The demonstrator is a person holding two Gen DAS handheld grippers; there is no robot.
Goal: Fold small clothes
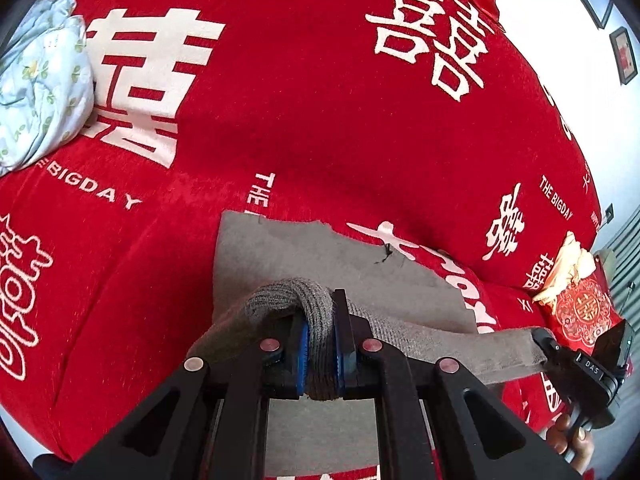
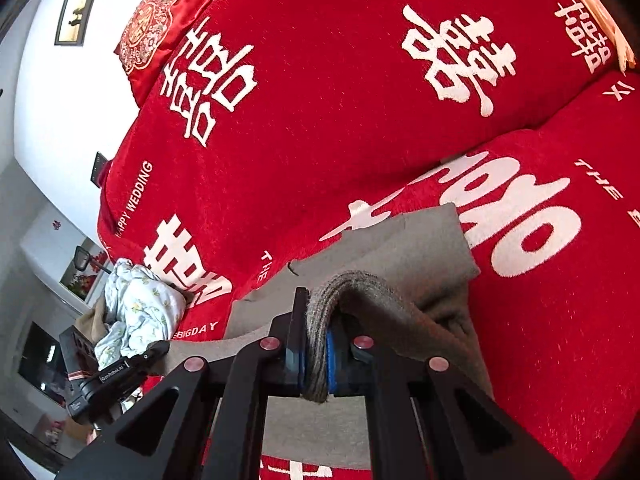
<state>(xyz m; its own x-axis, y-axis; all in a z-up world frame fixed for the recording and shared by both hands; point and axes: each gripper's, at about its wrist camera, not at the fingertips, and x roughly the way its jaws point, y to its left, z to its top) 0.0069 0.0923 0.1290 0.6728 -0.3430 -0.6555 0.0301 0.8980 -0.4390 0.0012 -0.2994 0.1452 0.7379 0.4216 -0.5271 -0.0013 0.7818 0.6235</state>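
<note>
The left gripper (image 1: 322,344) is clamped on the ribbed knit hem of a small grey garment (image 1: 320,264), the wool bunched between its blue pads. The right gripper (image 2: 316,354) pinches the same hem further along, likewise closed on it. The garment's flat body spreads from both grippers toward twelve o'clock over a red chenille cover with large white characters (image 1: 320,100) and English lettering. In the left wrist view a crumpled pale-blue floral cloth (image 1: 40,88) lies at ten o'clock, a red embroidered satin cushion (image 1: 580,312) at three o'clock. White walls carry dark-framed pictures (image 2: 76,16) at eleven o'clock in the right wrist view.
</note>
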